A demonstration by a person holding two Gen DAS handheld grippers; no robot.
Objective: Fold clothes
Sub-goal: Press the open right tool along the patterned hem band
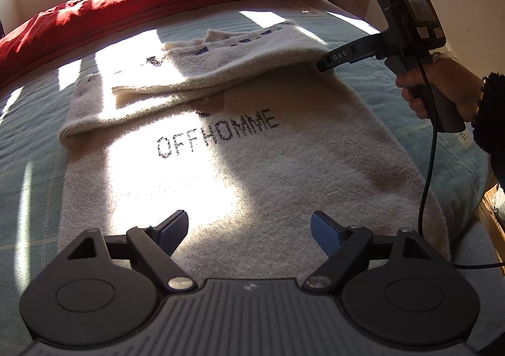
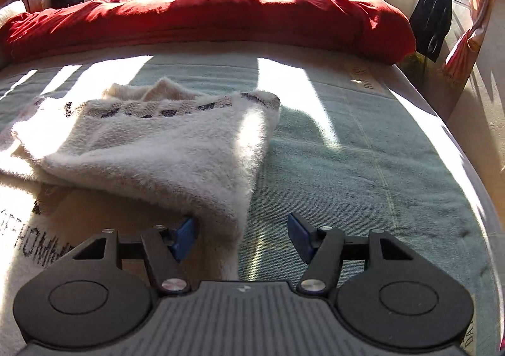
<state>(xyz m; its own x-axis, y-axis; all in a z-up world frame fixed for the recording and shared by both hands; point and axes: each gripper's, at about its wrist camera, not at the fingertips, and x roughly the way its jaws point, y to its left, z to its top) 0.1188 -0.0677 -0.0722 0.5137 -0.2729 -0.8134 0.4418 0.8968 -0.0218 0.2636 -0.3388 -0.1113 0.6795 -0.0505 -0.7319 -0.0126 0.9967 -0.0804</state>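
One cream sweater (image 1: 240,166) spread flat on the bed (image 2: 363,166), long axis running from the near edge toward the far edge where one red duvet (image 2: 221,24) lies bunched. Printed lettering across the chest, reading upright from the near edge. Far part of the sweater turned back over itself: one sleeve or upper flap (image 2: 151,153) folded across the body, its dark-patterned cuff band pointing toward the far right corner. One left hand-held gripper (image 1: 249,231) above the sweater's near portion, jaws spread wide, nothing between them. One right hand-held gripper (image 2: 241,236) at the sweater's right edge, jaws apart and gripping nothing, though the folded flap's edge lies between the blue pads; left pad (image 2: 184,237) just beside or touching the fuzzy fabric, cannot tell which. One hand (image 1: 442,84) around the right tool's grip, dark cuff at the wrist. Several garments hanging beyond the bed, number unclear.
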